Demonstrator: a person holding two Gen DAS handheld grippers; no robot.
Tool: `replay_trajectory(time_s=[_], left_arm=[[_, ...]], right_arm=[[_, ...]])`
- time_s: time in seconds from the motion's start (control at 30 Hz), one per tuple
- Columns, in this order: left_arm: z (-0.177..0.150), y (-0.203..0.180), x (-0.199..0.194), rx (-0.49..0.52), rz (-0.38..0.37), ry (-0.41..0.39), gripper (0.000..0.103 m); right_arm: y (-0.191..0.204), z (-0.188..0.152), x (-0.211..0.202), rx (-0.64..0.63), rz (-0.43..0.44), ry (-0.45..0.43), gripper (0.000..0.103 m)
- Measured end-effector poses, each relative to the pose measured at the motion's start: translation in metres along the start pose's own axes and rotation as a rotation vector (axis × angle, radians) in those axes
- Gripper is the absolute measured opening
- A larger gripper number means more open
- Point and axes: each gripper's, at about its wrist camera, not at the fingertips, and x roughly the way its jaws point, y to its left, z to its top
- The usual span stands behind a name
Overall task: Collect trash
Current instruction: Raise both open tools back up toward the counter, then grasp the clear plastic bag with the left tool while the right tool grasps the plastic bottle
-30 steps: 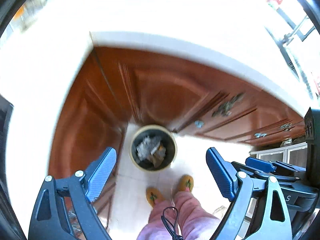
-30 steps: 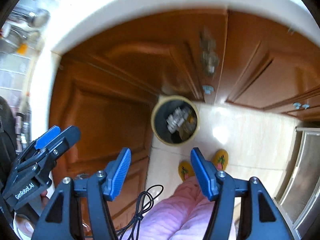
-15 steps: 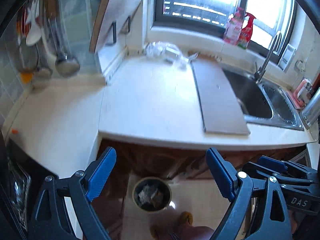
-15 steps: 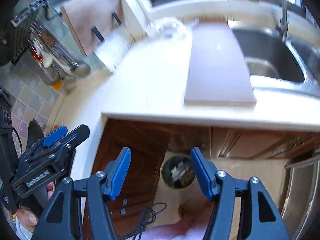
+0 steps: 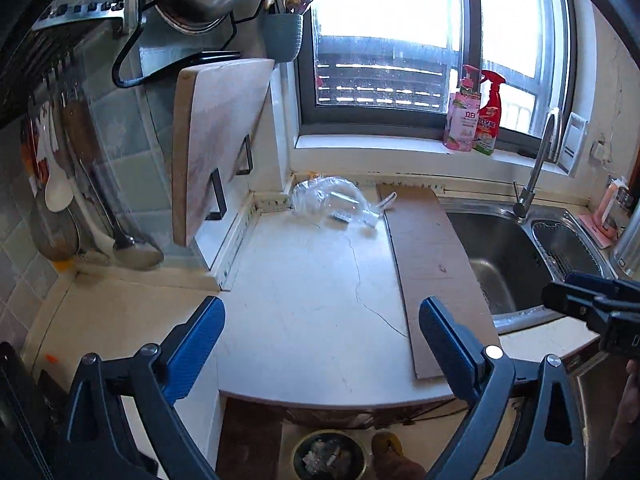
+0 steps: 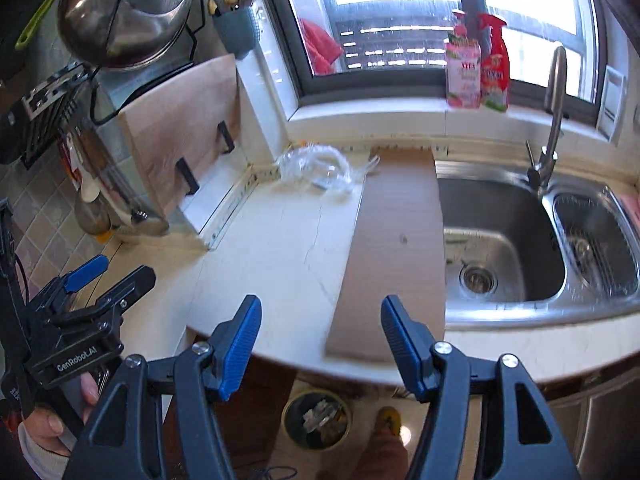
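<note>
One clear plastic bag [image 5: 332, 200], far on desk [image 5: 304, 280]. One bin [image 5: 329, 456] on floor, near. Two claws: left claw [image 5: 320, 344] widening, empty; right claw [image 6: 320, 344] parted, empty.

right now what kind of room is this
A home kitchen, by the look of it. A steel sink with a tall faucet is set into a pale countertop under a window, and a wooden cutting board and a ladle hang on the tiled wall.
</note>
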Motion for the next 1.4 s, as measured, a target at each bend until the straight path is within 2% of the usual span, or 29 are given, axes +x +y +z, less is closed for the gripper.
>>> replay_trajectory(time_s=[0.2, 0.37, 0.47, 0.6, 0.73, 0.87, 1.13, 1.23, 1.4], left_arm=[[0.043, -0.002, 0.061, 0.033, 0.104, -0.003, 0.097], [0.077, -0.003, 0.129, 0.015, 0.149, 0.056, 0.097], [0.093, -0.005, 0.171, 0.002, 0.164, 0.089, 0.097], [0.104, -0.008, 0.218, 0.014, 0.198, 0.128, 0.097], [0.111, -0.006, 0.258, 0.003, 0.225, 0.182, 0.097], [0.117, 0.001, 0.284, -0.029, 0.222, 0.211, 0.097], [0.123, 0.013, 0.32, -0.068, 0.225, 0.254, 0.097], [0.124, 0.017, 0.332, -0.077, 0.227, 0.263, 0.097], [0.129, 0.02, 0.348, -0.102, 0.215, 0.272, 0.097]], right_arm=[[-0.027, 0.074, 0.059, -0.048, 0.039, 0.013, 0.063], [-0.05, 0.131, 0.141, -0.079, 0.081, 0.084, 0.063], [-0.059, 0.153, 0.192, -0.084, 0.121, 0.147, 0.063], [-0.054, 0.172, 0.262, -0.141, 0.125, 0.216, 0.063], [-0.041, 0.179, 0.322, -0.197, 0.148, 0.269, 0.063], [-0.03, 0.177, 0.372, -0.258, 0.144, 0.324, 0.063], [-0.016, 0.165, 0.421, -0.373, 0.141, 0.378, 0.062], [-0.015, 0.159, 0.427, -0.394, 0.15, 0.387, 0.029], [-0.015, 0.15, 0.413, -0.441, 0.183, 0.357, 0.029]])
